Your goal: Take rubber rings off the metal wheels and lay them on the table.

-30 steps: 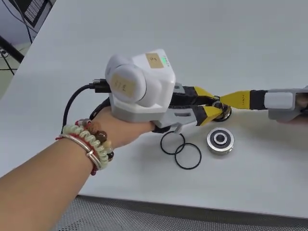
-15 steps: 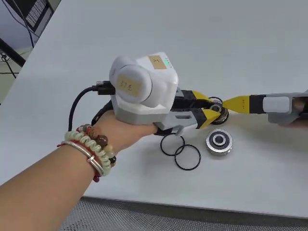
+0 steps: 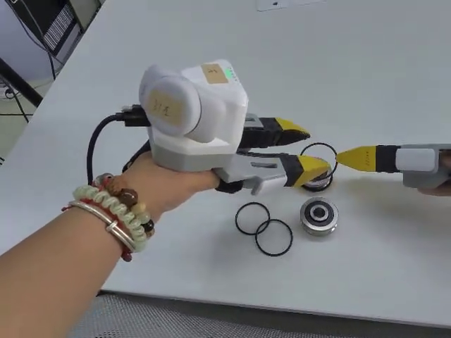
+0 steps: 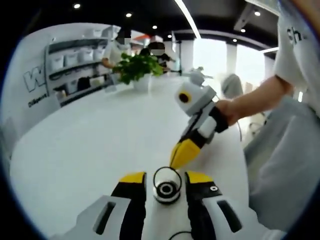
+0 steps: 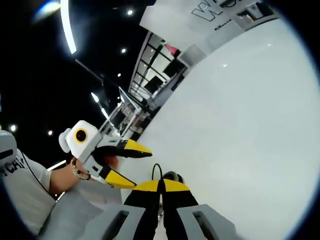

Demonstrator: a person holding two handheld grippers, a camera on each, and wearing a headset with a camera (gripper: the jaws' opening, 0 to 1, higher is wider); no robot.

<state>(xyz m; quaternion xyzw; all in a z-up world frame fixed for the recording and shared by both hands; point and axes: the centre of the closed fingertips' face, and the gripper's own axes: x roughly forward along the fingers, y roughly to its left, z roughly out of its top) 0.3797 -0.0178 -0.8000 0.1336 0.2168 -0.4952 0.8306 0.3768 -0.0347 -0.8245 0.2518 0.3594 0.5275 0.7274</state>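
Observation:
My left gripper (image 3: 306,149) stands open, its yellow jaws on either side of a metal wheel (image 4: 166,191) on the white table, with a gap at each side. In the head view that wheel (image 3: 318,183) is partly hidden behind the lower jaw. My right gripper (image 3: 343,158) comes in from the right, shut on a black rubber ring (image 3: 318,148) that stands up over the wheel. The right gripper view shows its jaws (image 5: 161,186) pressed together on the thin ring (image 5: 154,171). A second wheel (image 3: 319,213) lies nearer me, beside two loose rings (image 3: 252,218) (image 3: 273,236).
The white table (image 3: 366,77) runs wide and bare behind and to the right. Its front edge (image 3: 282,310) is close below the loose rings. In the left gripper view a potted plant (image 4: 139,67) stands far across the table.
The left gripper's jaws have spread and let go of the wheel. The right gripper has drawn back to the right, with the ring now standing up off the wheel.

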